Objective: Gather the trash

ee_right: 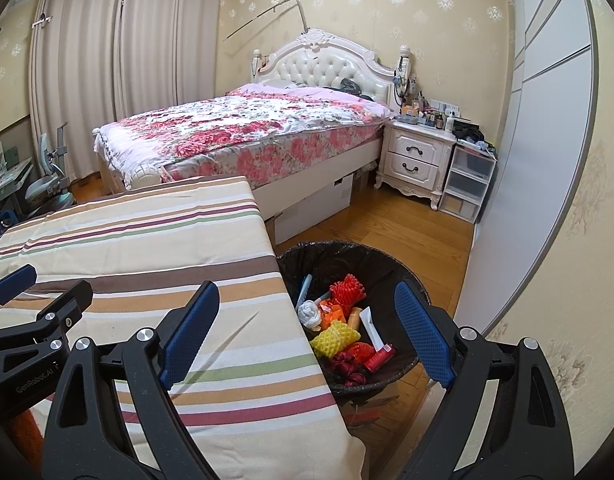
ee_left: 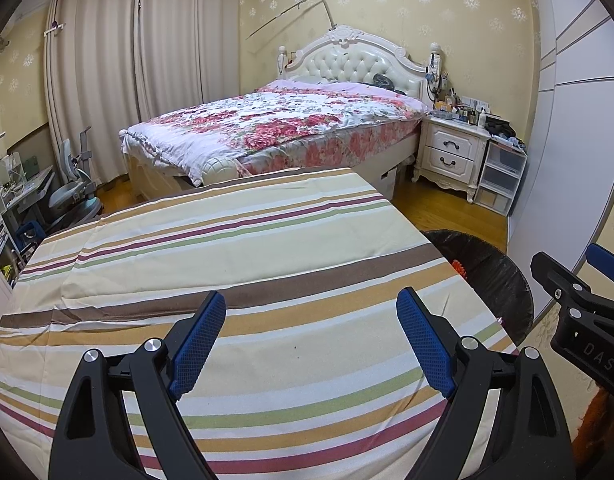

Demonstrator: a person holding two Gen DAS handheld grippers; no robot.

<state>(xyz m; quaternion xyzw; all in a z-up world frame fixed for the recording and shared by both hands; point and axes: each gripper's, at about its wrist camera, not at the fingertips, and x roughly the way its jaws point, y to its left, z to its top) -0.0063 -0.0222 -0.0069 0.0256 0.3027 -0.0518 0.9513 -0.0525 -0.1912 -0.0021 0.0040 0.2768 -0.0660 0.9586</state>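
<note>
A black-lined trash bin [ee_right: 307,254] stands on the floor at the right edge of the striped table [ee_right: 147,248]. In it lie several pieces of trash: red foam net [ee_right: 347,290], yellow foam net [ee_right: 334,336], a white wad [ee_right: 311,314], a red spool [ee_right: 381,356]. My right gripper [ee_right: 307,332] hangs open above the table's right edge and the bin, nothing between its fingers. My left gripper [ee_left: 311,344] is open over the bare striped cloth [ee_left: 227,264]. The bin [ee_left: 491,276] shows at the right in the left wrist view.
A bed [ee_right: 243,136] with a floral quilt stands behind the table. A white nightstand [ee_right: 415,156] and plastic drawers [ee_right: 467,184] sit at the back right, a wardrobe [ee_right: 547,120] along the right wall. A desk chair [ee_left: 73,188] is at the far left. Wooden floor [ee_right: 387,224] surrounds the bin.
</note>
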